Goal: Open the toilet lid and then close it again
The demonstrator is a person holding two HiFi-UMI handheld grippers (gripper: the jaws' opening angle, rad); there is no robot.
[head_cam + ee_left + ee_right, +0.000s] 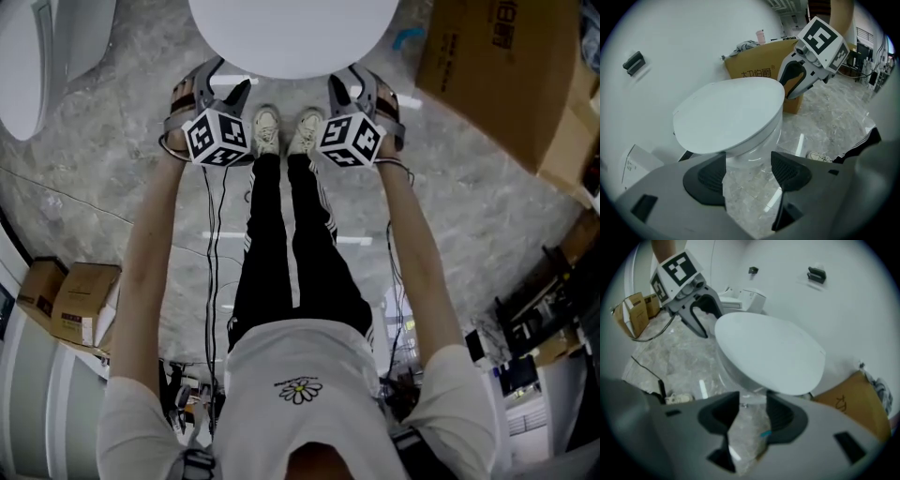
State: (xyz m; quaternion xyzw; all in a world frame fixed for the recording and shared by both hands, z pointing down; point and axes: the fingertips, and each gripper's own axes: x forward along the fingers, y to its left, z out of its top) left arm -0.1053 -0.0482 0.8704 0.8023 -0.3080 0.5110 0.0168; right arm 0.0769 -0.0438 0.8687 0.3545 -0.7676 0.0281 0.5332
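Seeing toilet lid (292,33) lying closed, flat on the bowl, at top centre of the head view, with its back against the white wall.

Holding left gripper (747,174) low in front of the bowl, near the lid's front-left edge, not touching it. Jaws standing spread. Showing only grey marble floor (825,122) between the pads, pinching nothing.

Holding right gripper (752,414) likewise near the lid's front-right edge, apart from it. Jaws spread here too. Showing floor and a small blue scrap (765,433) through the gap, gripping nothing.

Keeping both grippers about level with each other in the head view, marker cubes facing up, arms reaching straight forward.

Standing with pale sneakers (267,129) between the two grippers, toes pointing at the toilet.

Noting large cardboard box (497,66) sitting just beside the toilet on the right, and smaller cardboard boxes (80,300) stacked well apart at the lower left.

Trailing thin cables (214,244) from the grippers back along the floor.
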